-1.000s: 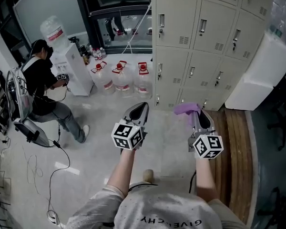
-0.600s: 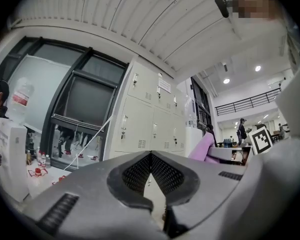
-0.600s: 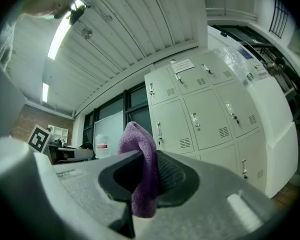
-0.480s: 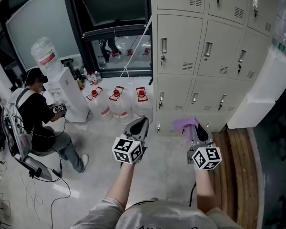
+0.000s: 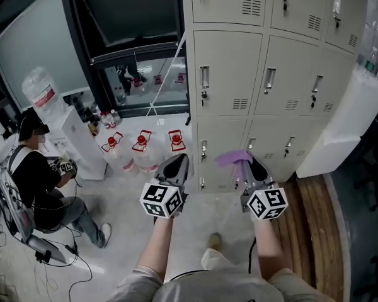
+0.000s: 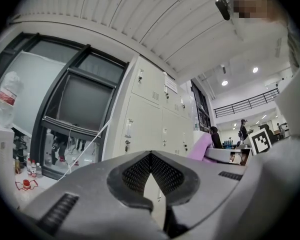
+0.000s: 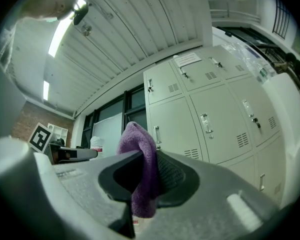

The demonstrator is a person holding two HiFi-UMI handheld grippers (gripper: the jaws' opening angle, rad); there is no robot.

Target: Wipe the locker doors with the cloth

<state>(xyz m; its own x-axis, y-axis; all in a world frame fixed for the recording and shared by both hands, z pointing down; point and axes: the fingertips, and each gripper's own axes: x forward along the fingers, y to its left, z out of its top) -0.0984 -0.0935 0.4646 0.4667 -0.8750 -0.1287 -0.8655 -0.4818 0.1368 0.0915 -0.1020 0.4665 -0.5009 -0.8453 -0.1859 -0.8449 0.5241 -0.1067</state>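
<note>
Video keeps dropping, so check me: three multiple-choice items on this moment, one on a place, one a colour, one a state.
1. Where do the water jugs stand? A on the floor beside the lockers; B on top of the lockers; C on a shelf.
2. What colour is the cloth? A yellow; B white; C purple.
3. The right gripper is: A open, empty; B shut on the cloth; C shut on a jug.
A: jugs rest on the floor. C: it shows purple. B: its jaws clamp the cloth.

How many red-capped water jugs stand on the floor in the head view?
3, in a row: left jug, middle jug, and right jug, nearest the lockers. More may be hidden.
</note>
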